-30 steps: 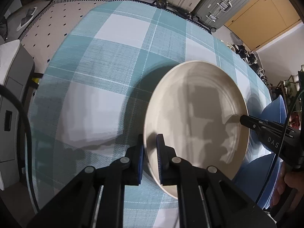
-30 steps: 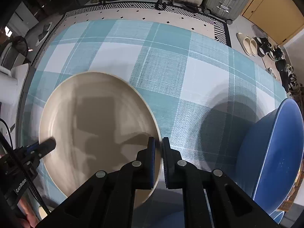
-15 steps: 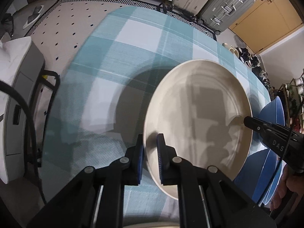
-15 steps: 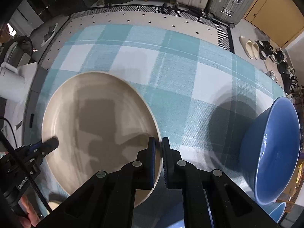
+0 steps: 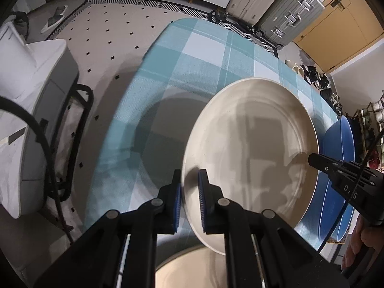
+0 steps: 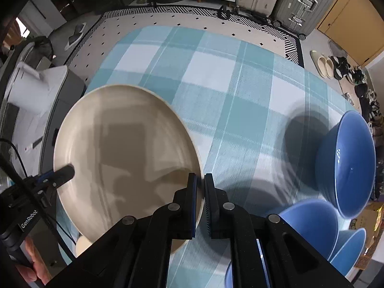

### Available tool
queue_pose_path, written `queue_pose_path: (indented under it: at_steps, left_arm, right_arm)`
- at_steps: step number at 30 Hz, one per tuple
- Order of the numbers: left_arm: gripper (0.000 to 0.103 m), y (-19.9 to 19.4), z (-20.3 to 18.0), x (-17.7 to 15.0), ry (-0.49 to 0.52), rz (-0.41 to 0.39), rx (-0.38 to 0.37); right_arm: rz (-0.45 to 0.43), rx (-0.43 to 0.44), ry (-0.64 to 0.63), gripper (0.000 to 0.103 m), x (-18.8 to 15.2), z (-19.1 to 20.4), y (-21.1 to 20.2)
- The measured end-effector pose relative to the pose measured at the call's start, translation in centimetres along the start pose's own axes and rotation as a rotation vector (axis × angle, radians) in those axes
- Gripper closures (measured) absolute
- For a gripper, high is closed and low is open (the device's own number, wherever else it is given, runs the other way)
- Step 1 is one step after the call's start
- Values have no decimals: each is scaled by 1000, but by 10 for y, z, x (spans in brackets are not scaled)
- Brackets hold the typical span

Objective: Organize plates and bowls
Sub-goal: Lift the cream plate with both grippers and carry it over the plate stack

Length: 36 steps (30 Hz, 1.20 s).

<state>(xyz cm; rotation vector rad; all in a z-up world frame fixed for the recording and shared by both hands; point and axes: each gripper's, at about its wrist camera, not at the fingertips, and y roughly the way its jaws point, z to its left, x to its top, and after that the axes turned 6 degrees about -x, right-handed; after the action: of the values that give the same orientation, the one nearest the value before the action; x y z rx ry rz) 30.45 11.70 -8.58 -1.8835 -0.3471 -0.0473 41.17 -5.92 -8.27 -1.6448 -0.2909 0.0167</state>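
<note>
A large cream plate point(image 5: 252, 148) is held in the air above the teal checked tablecloth point(image 5: 196, 57). My left gripper point(image 5: 189, 196) is shut on the plate's near left rim. My right gripper point(image 6: 200, 192) is shut on the opposite rim of the same plate point(image 6: 124, 148); it shows at the right in the left wrist view point(image 5: 336, 170). A second cream plate point(image 5: 192, 271) lies below the left gripper, partly hidden. Several blue bowls point(image 6: 345, 163) stand at the table's right side.
The table's left edge point(image 5: 115, 120) drops to a dotted rug. A white and grey appliance point(image 5: 31, 96) with a black cable stands left of the table. Suitcases point(image 5: 288, 12) and a white drawer unit stand at the back.
Both grippers have carried the plate higher and toward the table's left edge. A second cream plate has come into view below the left gripper.
</note>
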Motion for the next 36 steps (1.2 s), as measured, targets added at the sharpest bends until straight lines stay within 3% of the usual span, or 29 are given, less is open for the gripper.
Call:
queue_pose_path:
  at_steps: [19, 31, 36]
  left_arm:
    - [94, -69, 19, -94, -20, -44, -25]
    - [94, -55, 51, -165, -101, 1, -52]
    - [94, -46, 58, -180, -124, 21, -41]
  right_arm:
    - [-17, 21, -14, 97, -104, 37, -61]
    - [-6, 45, -4, 97, -176, 56, -48]
    - [1, 39, -1, 97, -194, 65, -32]
